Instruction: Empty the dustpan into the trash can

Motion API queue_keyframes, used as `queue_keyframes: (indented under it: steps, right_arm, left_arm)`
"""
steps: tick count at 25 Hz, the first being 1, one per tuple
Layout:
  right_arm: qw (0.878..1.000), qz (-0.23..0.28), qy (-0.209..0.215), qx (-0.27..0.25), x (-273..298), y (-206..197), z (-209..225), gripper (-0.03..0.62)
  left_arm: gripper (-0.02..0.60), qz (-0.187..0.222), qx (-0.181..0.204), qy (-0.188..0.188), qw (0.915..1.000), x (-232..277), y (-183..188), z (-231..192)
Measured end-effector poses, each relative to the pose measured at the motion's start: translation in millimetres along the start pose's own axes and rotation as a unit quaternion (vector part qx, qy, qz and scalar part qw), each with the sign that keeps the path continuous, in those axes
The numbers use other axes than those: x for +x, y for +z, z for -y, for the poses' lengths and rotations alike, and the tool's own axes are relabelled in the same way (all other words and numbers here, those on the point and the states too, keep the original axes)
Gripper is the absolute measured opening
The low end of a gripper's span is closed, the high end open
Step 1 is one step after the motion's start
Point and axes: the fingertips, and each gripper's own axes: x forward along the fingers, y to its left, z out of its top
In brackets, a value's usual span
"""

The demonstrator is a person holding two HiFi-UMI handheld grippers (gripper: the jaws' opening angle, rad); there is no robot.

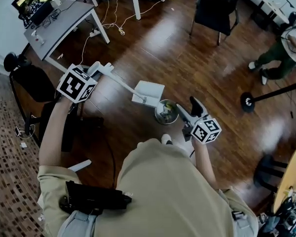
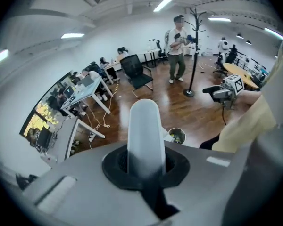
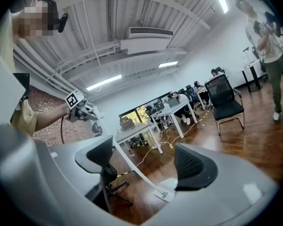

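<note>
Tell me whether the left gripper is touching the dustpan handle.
Touching. The left gripper view shows the left gripper with its jaws closed round the white dustpan handle, with no gap between them.

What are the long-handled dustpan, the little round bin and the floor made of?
The dustpan looks like matte white plastic: even colour, no shine. The bin is probably metal: its rim glints silvery. The floor seems varnished wood or laminate: brown planks mirroring the lights.
</note>
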Motion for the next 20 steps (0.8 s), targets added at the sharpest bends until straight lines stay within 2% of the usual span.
queue_keyframes:
  steps: [5,12,16,20]
  right_arm:
    - [1.0,-0.004,-0.01,0.006,2,-5,3,0.393]
    - [1.0,-0.022,-0.011,0.003,4,-18,-8,0.377]
    - [0.999,-0.038,-0.036,-0.01,-2,-31,-8,0.378]
    - [0.998,-0.047,-0.041,-0.009,-6,-39,-12,0.379]
  left_arm:
    - [0.002,0.012,-0.082,0.064,0.9945,48,-49,-1]
    - [0.003,0.003,-0.154,0.129,0.9795,161,-109,10]
    - [0.005,-0.013,-0.147,0.16,0.9761,223,-136,17]
    - [0.005,-0.026,-0.164,0.18,0.9696,268,-161,20]
